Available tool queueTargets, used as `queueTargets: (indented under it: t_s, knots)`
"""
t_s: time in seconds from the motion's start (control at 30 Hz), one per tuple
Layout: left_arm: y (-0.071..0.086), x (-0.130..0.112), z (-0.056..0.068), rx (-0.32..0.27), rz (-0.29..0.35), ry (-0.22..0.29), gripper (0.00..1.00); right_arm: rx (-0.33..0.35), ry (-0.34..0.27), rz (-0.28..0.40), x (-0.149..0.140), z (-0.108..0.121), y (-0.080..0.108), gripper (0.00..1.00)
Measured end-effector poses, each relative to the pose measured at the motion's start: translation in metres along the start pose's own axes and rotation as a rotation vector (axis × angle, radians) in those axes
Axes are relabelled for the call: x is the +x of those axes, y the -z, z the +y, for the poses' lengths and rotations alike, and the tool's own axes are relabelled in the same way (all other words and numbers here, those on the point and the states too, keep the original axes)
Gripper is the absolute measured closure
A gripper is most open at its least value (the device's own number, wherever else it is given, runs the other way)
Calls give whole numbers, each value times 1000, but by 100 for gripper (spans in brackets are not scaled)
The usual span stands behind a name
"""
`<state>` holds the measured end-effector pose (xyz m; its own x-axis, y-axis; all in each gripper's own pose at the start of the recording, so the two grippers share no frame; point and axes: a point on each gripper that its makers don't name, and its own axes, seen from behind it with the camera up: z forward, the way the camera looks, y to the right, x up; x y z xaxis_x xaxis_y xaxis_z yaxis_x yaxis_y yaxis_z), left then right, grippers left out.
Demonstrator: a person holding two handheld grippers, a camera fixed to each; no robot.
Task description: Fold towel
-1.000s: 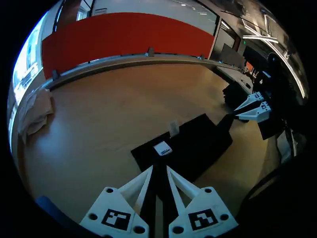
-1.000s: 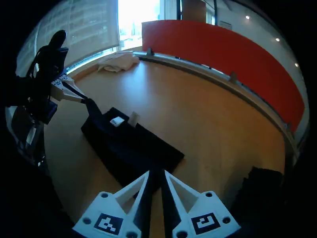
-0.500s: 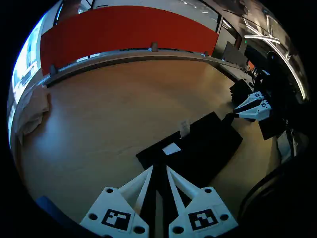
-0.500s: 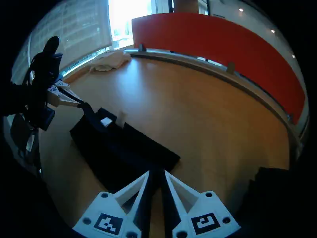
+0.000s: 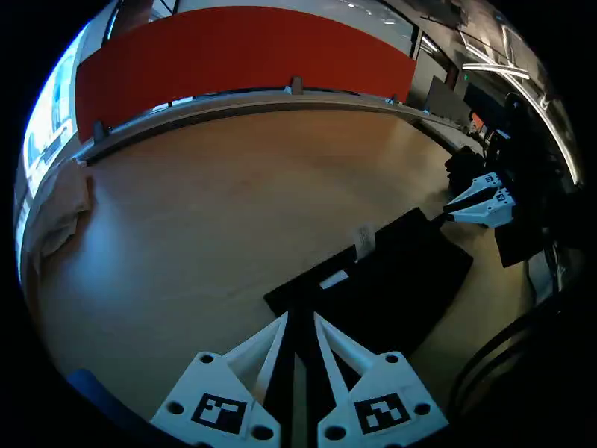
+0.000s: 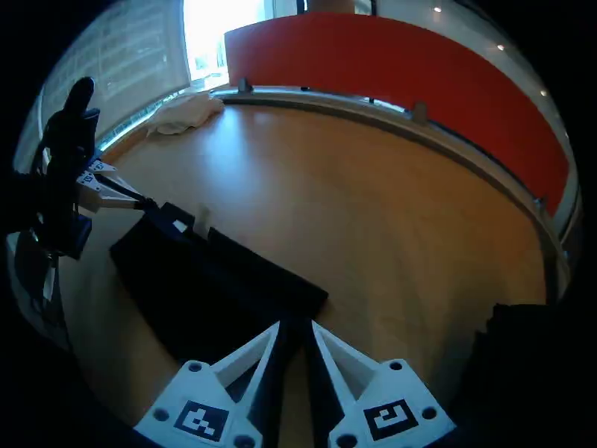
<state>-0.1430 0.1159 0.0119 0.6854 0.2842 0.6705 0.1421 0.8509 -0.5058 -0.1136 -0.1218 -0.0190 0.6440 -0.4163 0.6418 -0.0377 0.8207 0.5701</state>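
Clearly, both tools have the dark towel (image 5: pixel 403 276) by an end. The left gripper (image 5: pixel 302 317) has its fingers pressed together on the near corner, and the right gripper (image 6: pixel 298 327) pinches the opposite one. The cloth lies along the wooden table (image 5: pixel 224 187) between them, its white tag (image 5: pixel 364 240) sticking up. The risk, as I judge it: if the 2 hands travel unevenly, 1 corner could slip free, or the fold could land skewed with mismatched edges.
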Motion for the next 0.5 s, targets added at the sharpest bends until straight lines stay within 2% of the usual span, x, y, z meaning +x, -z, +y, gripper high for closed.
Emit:
queueTargets:
  t_s: [0.1, 0.2, 0.33, 0.43, 0.5]
  knots:
    - [-2, 0, -2, 7, -4, -7, 91, -12, -1, 5, 2, 2, -1, 79]
    - [-2, 1, -4, 13, -2, -5, 87, -23, -4, 6, 3, 5, -1, 71]
    - [0, 4, -8, 27, 3, -1, 74, -34, -4, 3, 2, 9, -1, 56]
    - [3, 4, -10, 30, 4, -1, 59, -40, -1, 3, 2, 10, -1, 51]
    - [5, 4, -10, 31, 4, -2, 46, -41, 1, 7, 3, 10, -1, 39]
